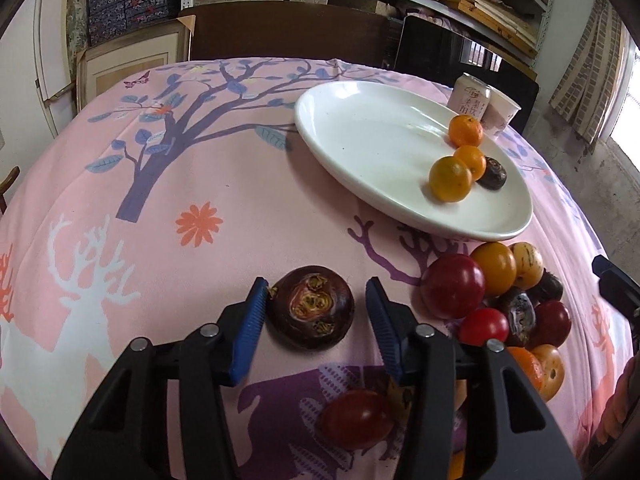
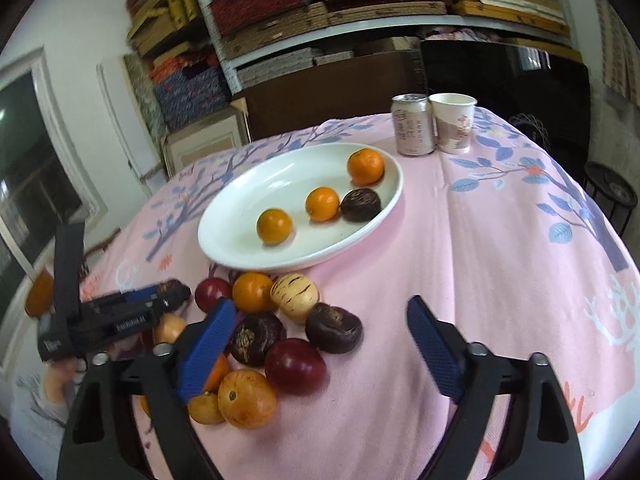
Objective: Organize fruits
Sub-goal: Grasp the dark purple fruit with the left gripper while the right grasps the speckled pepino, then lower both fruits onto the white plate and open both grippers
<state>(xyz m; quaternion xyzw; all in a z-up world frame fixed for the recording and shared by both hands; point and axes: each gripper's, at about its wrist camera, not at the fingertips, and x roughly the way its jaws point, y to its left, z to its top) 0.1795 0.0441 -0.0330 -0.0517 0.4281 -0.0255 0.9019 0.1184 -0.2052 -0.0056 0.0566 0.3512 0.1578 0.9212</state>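
Note:
A white plate [image 1: 360, 136] [image 2: 240, 216] holds three small oranges [image 2: 274, 225] and one dark brown fruit [image 2: 360, 205]. A pile of red, orange, yellow and dark fruits [image 2: 280, 332] [image 1: 496, 292] lies on the cloth in front of the plate. My left gripper [image 1: 316, 304] is open, its jaws either side of a dark brown fruit [image 1: 310, 306]; its left blue pad touches or nearly touches the fruit. A red fruit [image 1: 356, 418] lies under the left gripper. My right gripper [image 2: 320, 344] is open and empty above the pile.
A drink can [image 2: 413, 125] and a paper cup [image 2: 453, 122] stand beyond the plate. A pink patterned tablecloth [image 1: 200, 184] covers the table. Shelves with stacked boards and boxes [image 2: 360, 12] are behind. The left gripper shows in the right wrist view [image 2: 120, 316].

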